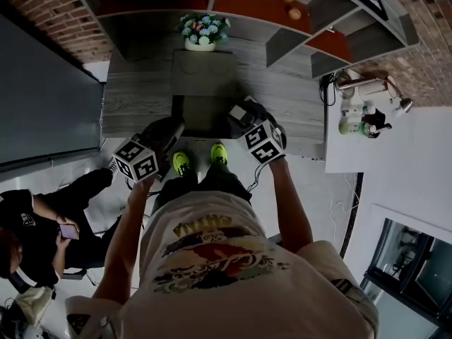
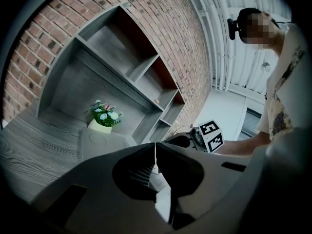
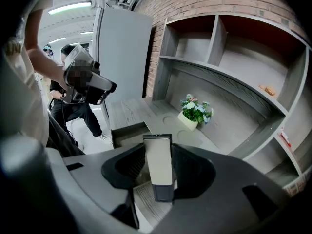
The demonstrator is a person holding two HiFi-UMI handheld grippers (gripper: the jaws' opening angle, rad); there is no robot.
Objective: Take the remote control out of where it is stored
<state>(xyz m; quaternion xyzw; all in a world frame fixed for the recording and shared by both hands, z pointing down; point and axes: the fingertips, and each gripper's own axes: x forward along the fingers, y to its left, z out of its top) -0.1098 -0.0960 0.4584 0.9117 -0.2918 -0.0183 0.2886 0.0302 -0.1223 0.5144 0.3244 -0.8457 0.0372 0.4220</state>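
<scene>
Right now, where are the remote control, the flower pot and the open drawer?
remote control [image 3: 158, 162]: right gripper view, middle of its pale body.
flower pot [image 3: 187, 121]: right gripper view, pale side of the pot.
open drawer [image 3: 127, 132]: right gripper view, its dark inner wall.

Brick wall [image 1: 39, 6], grey shelving [image 3: 219, 38], wood-grain counter [image 1: 138, 97], potted flowers [image 1: 203, 30], perhaps artificial, pale floor [image 1: 328, 189]

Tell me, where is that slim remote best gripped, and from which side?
Across its two long narrow edges, coming in lengthwise from one end. The remote is a flat, slim bar, so its width fits between the jaws, as the right hand-held gripper shows, closed on it that way.
</scene>
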